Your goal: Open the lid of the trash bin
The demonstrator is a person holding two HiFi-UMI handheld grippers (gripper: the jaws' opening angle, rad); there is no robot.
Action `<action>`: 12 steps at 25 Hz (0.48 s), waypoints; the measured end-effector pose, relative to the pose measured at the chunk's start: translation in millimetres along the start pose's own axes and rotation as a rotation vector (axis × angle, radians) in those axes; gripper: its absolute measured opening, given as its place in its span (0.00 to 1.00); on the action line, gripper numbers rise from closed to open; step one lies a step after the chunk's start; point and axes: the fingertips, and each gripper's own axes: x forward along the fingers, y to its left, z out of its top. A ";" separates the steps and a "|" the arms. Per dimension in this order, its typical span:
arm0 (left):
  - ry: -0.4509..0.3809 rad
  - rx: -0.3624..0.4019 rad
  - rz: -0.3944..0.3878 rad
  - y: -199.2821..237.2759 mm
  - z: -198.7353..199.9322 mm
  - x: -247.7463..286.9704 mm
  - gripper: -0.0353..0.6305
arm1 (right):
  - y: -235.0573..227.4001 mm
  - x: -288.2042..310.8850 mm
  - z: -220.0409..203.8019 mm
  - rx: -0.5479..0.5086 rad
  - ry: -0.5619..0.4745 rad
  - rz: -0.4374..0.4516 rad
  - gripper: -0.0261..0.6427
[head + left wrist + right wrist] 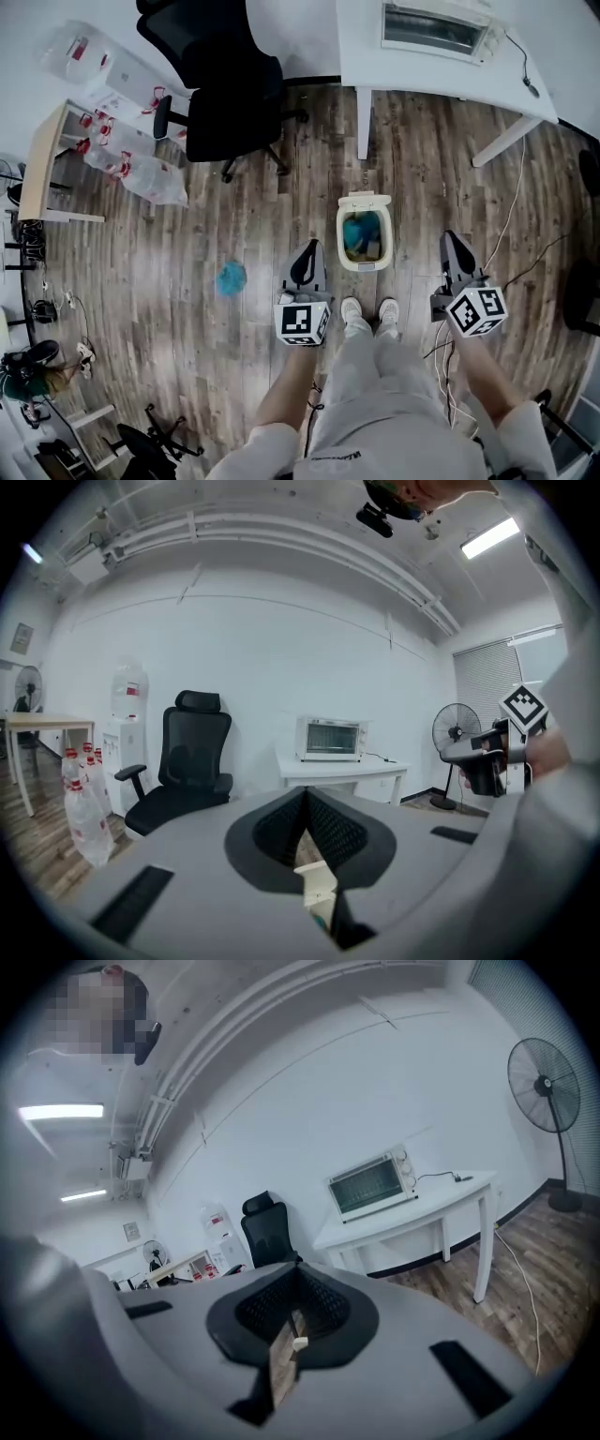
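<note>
The trash bin is standing on the wooden floor just ahead of the person's shoes — between the two grippers, touching neither. Its lid is tilting up at the far side (something blue is showing inside). The left gripper and the right gripper are hovering with fingers pressing together — grasping nothing.
</note>
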 end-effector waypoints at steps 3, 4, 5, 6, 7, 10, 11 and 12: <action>-0.048 0.003 0.008 0.3 42.7 -17.3 0.05 | 13.6 -18.9 40.6 -0.027 -0.053 0.011 0.06; -0.063 0.004 0.006 -1.0 56.4 -22.3 0.05 | 17.3 -24.9 53.6 -0.038 -0.070 0.014 0.06; -0.079 0.007 0.003 -2.6 70.1 -26.5 0.05 | 21.0 -30.3 66.8 -0.051 -0.087 0.017 0.06; -0.094 0.012 0.000 -3.9 83.9 -30.3 0.05 | 24.8 -34.7 80.4 -0.065 -0.106 0.022 0.06; -0.110 0.017 -0.002 -4.9 97.6 -34.2 0.05 | 28.7 -38.8 93.9 -0.080 -0.126 0.028 0.06; -0.157 0.036 -0.006 -7.4 133.0 -46.9 0.05 | 39.4 -53.4 132.8 -0.114 -0.176 0.038 0.06; -0.171 0.045 -0.008 -7.8 143.4 -51.4 0.05 | 42.6 -59.1 143.8 -0.125 -0.189 0.040 0.06; -0.182 0.056 -0.009 -7.6 152.9 -56.2 0.05 | 45.1 -65.0 153.0 -0.138 -0.200 0.039 0.06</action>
